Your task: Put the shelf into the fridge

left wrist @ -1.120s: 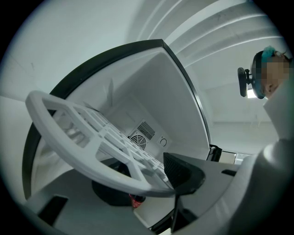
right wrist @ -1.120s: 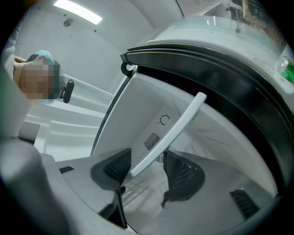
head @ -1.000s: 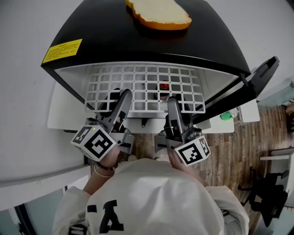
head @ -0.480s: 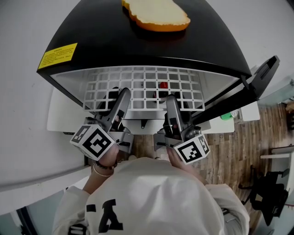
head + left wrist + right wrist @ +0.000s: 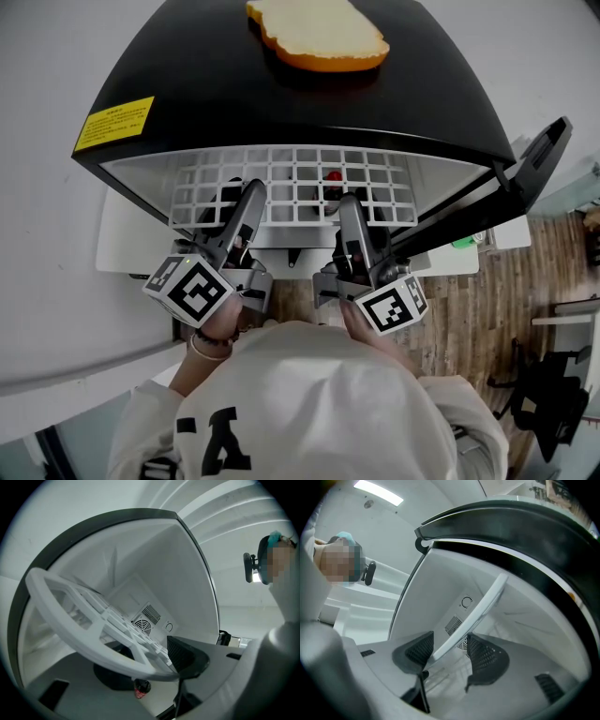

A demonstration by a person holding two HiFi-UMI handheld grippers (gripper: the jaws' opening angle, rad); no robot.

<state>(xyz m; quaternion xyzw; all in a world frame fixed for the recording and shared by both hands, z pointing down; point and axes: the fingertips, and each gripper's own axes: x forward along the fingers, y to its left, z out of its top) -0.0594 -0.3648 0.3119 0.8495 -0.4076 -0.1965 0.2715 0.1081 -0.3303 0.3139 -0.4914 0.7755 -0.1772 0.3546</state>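
Jaws of the left gripper [image 5: 150,665] stand spread wide, with the thick rim of the white plastic grid shelf [image 5: 51,606] lying across them. It meets the dark ribbed pad [image 5: 187,654] on one side, and whether the other pad presses on it is hard to tell. The right gripper [image 5: 450,654] is spread just as wide. The shelf's edge runs between its pads, touching one and clear of the other. The shelf sits tilted, mostly inside the open black mini fridge [image 5: 281,103], above a red-capped bottle [image 5: 333,176]. The fridge door [image 5: 525,173] hangs open at the right. The fridge stands on a white table [image 5: 122,234] over a wooden plank floor [image 5: 469,319].
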